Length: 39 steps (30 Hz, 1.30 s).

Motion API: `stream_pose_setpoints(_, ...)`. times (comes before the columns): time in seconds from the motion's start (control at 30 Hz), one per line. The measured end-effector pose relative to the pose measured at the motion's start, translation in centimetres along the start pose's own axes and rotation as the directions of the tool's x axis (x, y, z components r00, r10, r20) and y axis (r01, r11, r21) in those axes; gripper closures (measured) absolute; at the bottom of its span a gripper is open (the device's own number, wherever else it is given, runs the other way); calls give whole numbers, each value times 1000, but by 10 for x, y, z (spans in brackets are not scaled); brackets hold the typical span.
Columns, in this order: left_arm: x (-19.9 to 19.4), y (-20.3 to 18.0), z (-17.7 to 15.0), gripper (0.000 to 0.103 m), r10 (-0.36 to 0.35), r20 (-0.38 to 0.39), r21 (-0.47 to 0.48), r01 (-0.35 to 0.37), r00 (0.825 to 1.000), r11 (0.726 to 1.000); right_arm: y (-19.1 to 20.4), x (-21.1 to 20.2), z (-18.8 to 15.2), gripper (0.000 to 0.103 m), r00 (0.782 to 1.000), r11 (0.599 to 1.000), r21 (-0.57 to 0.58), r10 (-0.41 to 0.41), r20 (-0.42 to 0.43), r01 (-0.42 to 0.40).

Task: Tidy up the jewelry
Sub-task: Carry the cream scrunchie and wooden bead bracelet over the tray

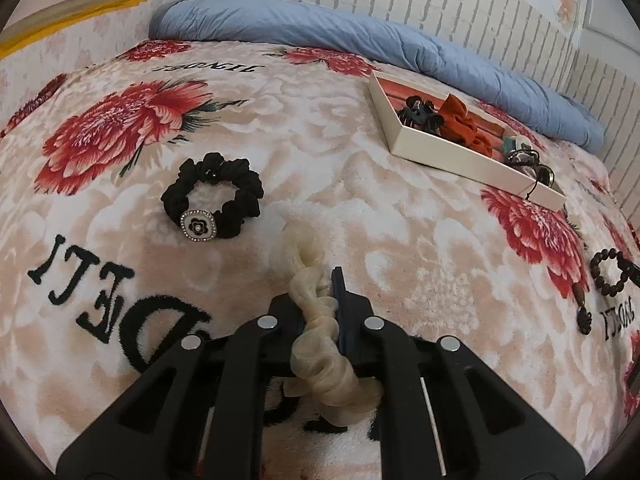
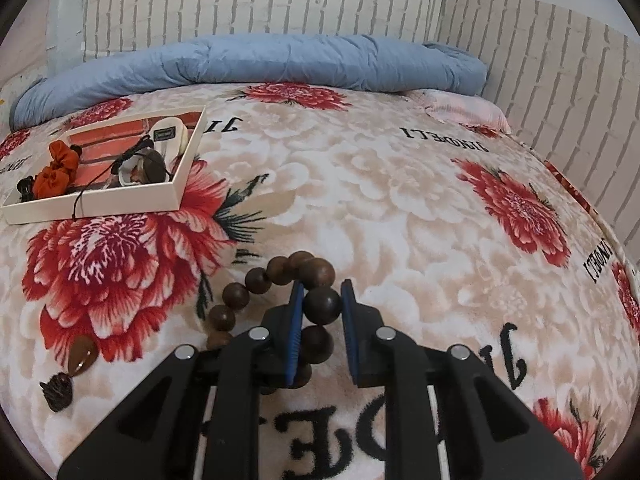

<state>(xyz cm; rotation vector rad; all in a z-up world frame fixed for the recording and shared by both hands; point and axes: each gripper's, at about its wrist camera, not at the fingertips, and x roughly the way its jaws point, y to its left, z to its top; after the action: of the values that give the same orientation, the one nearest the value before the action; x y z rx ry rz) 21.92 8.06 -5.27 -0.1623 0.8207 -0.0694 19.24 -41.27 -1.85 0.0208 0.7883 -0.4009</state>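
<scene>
My left gripper is shut on a cream sheer scrunchie, which lies between the jaws on the floral blanket. A black scrunchie with a flower charm lies to its upper left. My right gripper is shut on a dark wooden bead bracelet; one bead sits between the blue pads. The bracelet also shows far right in the left wrist view. A white box holds an orange scrunchie, a black claw clip and other pieces. The box also shows in the right wrist view.
A rolled blue quilt lies along the far side of the bed, under a white brick-pattern wall. The bracelet's amber pendant and dark tassel trail on the blanket at left. The bed edge curves at right.
</scene>
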Motion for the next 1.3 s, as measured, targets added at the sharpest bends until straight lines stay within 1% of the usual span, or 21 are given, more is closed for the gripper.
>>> stream_pose_setpoints(0.1, 1, 2, 0, 94, -7, -1, -7, 7, 1000, 1000, -1, 3, 2, 84, 999, 1000, -12, 3, -32, -4)
stream_pose_setpoints(0.2, 1, 1, -1, 94, -2, 1, -5, 2, 1000, 1000, -2, 8, 0, 84, 999, 1000, -25, -8, -44, 7)
stream_pose_setpoints(0.3, 4, -2, -1, 94, 14, -6, 11, -14, 1000, 1000, -5, 8, -1, 84, 1000, 1000, 3, 7, -29, -7)
stream_pose_setpoints(0.4, 3, -3, 0, 94, 25, -6, 21, -25, 1000, 999, -1, 5, 0, 84, 1000, 999, -24, 21, 6, -21)
stream_pose_setpoints(0.6, -6, -9, 5, 94, 33, 5, 39, -33, 999, 999, 2, -9, 13, 84, 993, 995, -57, 83, 88, -78)
stream_pose_setpoints(0.7, -10, -15, 11, 94, 39, 16, 64, -40, 999, 997, 2, -10, 21, 84, 988, 992, -50, 121, 99, -116)
stream_pose_setpoints(0.8, -10, -18, 18, 94, 38, 20, 73, -39, 999, 997, 5, -8, 24, 84, 985, 989, -71, 138, 107, -131)
stream_pose_setpoints(0.97, -9, -24, 39, 94, 32, 32, 82, -34, 999, 996, 5, -4, 30, 84, 982, 986, -80, 154, 108, -146)
stream_pose_setpoints(1.1, -8, -32, 62, 94, 9, 54, 82, -14, 999, 997, 6, -1, 43, 84, 980, 984, -83, 164, 113, -156)
stream_pose_setpoints(1.2, -3, -42, 86, 94, -15, 71, 74, 10, 997, 997, 10, -4, 60, 84, 974, 983, -83, 174, 143, -164)
stream_pose_setpoints(1.3, 1, -54, 108, 94, -27, 98, 88, 18, 995, 996, 15, -10, 78, 84, 966, 982, -82, 183, 184, -171)
